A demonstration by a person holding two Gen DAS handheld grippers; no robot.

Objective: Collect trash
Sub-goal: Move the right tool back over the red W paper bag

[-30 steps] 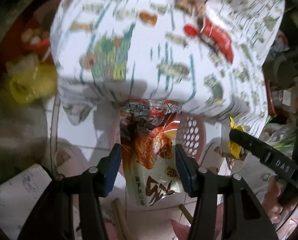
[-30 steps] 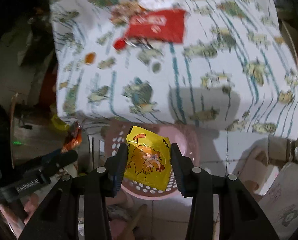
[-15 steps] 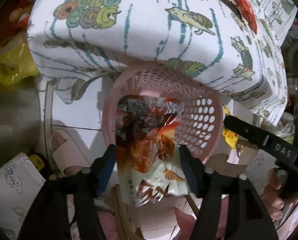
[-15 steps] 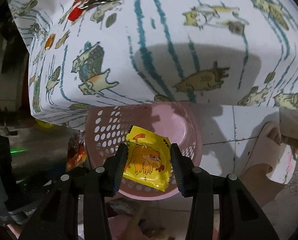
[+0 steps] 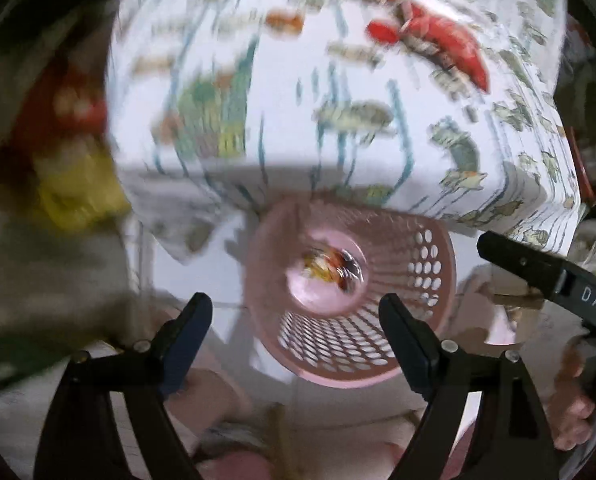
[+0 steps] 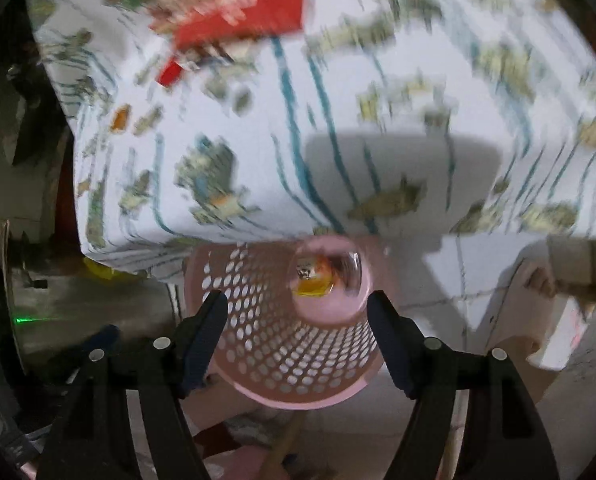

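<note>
A: Which step is shown?

B: The drop. The left claw and the right claw both hang over the round pink perforated plastic basket standing on the pale tiled floor. The jaws of both are opening, and nothing lies between either pair; both claws are released.

A: And where is the trash?

B: At the bottom of the basket. The left wrist view shows a blurred orange-red and yellow clump of crumpled snack wrappers on the basket floor; the right wrist view shows the same clump, with a yellow packet uppermost. Motion blur prevents counting the pieces.

A: What does the next move call for?

B: Judging from the scene, more remains to be collected. A flat red foil wrapper with small scraps beside it lies on the far part of the surface covered with a white cloth printed with cartoon animals, well apart from the basket. Either claw would have to rise above the cloth's near edge, reach to the far side, and close on the thin wrapper without bunching the cloth.

A: Any other container?

B: None can be made out clearly.
</note>
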